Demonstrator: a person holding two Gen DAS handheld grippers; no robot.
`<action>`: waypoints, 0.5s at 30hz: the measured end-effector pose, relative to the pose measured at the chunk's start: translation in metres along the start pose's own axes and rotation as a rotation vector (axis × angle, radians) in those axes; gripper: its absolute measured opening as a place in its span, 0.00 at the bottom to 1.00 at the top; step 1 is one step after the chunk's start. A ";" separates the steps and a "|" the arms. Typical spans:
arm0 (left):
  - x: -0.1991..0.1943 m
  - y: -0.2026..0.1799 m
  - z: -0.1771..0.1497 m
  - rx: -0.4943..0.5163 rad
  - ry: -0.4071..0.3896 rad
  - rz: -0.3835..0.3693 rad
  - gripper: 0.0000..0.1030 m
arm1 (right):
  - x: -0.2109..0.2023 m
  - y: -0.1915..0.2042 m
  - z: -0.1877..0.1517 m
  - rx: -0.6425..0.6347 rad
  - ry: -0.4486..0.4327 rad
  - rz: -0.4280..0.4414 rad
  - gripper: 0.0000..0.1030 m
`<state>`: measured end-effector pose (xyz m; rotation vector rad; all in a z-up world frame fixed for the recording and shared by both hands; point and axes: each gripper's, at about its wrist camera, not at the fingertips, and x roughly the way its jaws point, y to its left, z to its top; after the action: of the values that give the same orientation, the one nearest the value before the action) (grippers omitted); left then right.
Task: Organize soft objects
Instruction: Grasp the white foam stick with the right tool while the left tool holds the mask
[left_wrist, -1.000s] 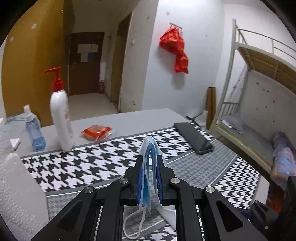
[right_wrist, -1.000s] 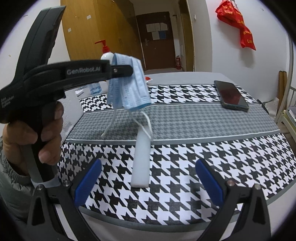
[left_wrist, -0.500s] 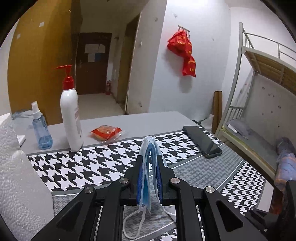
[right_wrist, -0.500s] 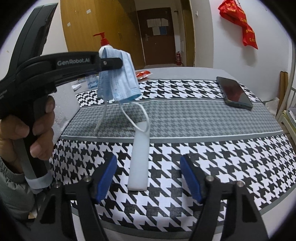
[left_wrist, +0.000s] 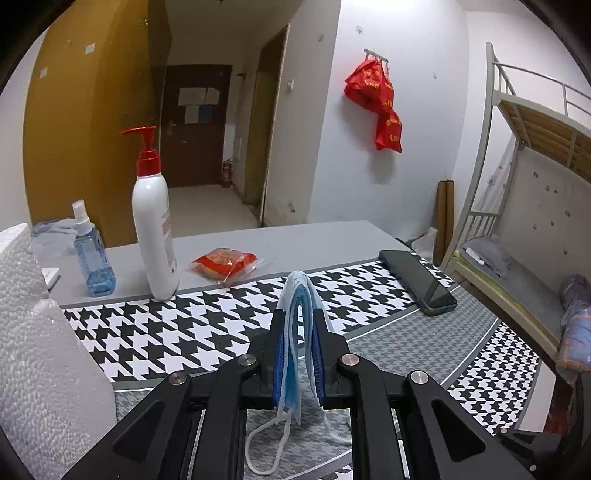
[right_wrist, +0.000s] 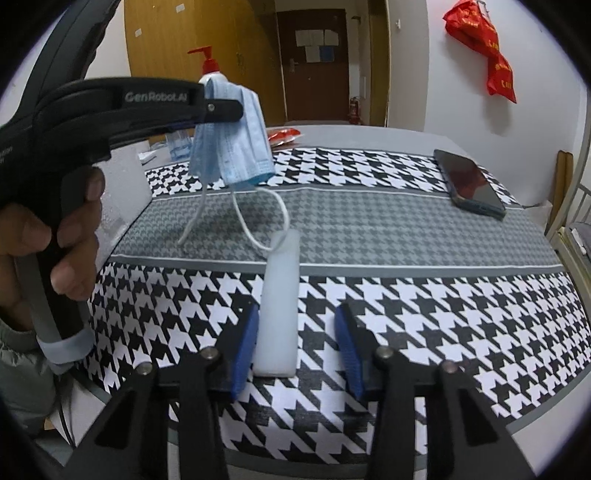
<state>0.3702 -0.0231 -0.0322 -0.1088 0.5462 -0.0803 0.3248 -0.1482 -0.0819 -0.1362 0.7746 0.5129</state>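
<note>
Right wrist view: the white foam strip (right_wrist: 277, 306) is lying on the houndstooth cloth (right_wrist: 424, 295), between the pads of the right gripper (right_wrist: 295, 341), which are closing but not yet pinching it. The blue face mask (right_wrist: 232, 144) is kept pinched and lifted by the left gripper (left_wrist: 298, 354), probably so that its loops stay clear of the strip.

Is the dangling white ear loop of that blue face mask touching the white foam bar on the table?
Cannot tell. In the right wrist view the ear loop overlaps the foam bar's far end, but no gap or contact shows plainly.
</note>
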 end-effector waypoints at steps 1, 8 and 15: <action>0.000 -0.001 0.000 0.001 -0.001 0.000 0.14 | 0.000 0.001 0.000 -0.001 0.001 -0.004 0.45; -0.005 -0.001 0.001 0.006 -0.015 0.003 0.14 | -0.001 0.007 -0.003 -0.002 0.005 0.007 0.27; -0.012 -0.002 0.003 0.009 -0.030 -0.009 0.14 | -0.003 0.009 -0.002 0.019 0.008 0.016 0.21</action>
<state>0.3616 -0.0234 -0.0234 -0.1035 0.5155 -0.0902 0.3171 -0.1420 -0.0811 -0.1145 0.7892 0.5198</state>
